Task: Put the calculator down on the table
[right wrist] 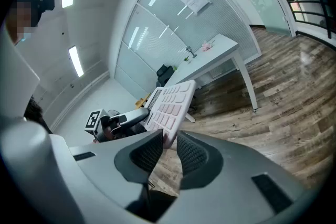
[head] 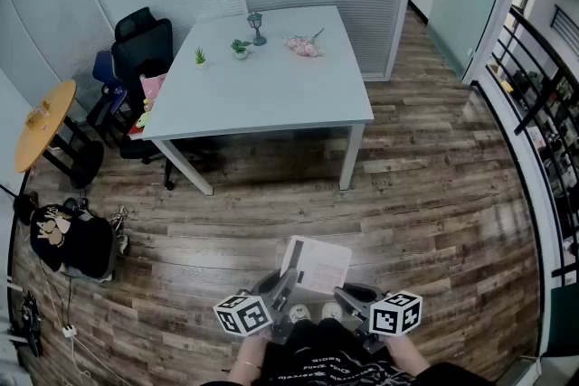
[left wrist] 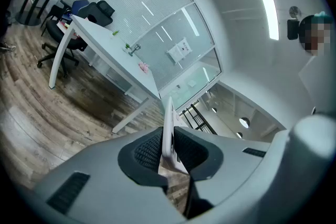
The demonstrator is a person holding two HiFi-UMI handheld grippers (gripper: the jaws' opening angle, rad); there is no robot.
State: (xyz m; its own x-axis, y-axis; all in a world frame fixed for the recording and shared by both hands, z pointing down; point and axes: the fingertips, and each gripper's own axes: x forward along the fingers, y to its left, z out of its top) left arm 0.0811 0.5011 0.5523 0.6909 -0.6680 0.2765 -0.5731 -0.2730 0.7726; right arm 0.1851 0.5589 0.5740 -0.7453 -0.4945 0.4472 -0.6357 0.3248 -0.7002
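Note:
A white calculator [head: 317,265] with pale pink keys hangs low over the wooden floor, close to my body and well short of the white table [head: 271,99]. My left gripper [head: 286,285] is shut on its left edge; in the left gripper view the calculator [left wrist: 168,131] stands edge-on between the pads. My right gripper [head: 340,292] grips its right side. In the right gripper view a lower corner of the calculator [right wrist: 170,105] sits between the pads of the right gripper [right wrist: 169,150], and the left gripper [right wrist: 123,119] shows beyond it.
On the table's far side stand small potted plants [head: 240,48], a little lamp [head: 257,27] and pink flowers [head: 305,45]. Black chairs [head: 140,45] are at its left end, beside a round yellow table [head: 43,124]. A dark bag [head: 68,240] lies on the floor at the left. A railing [head: 543,104] runs along the right.

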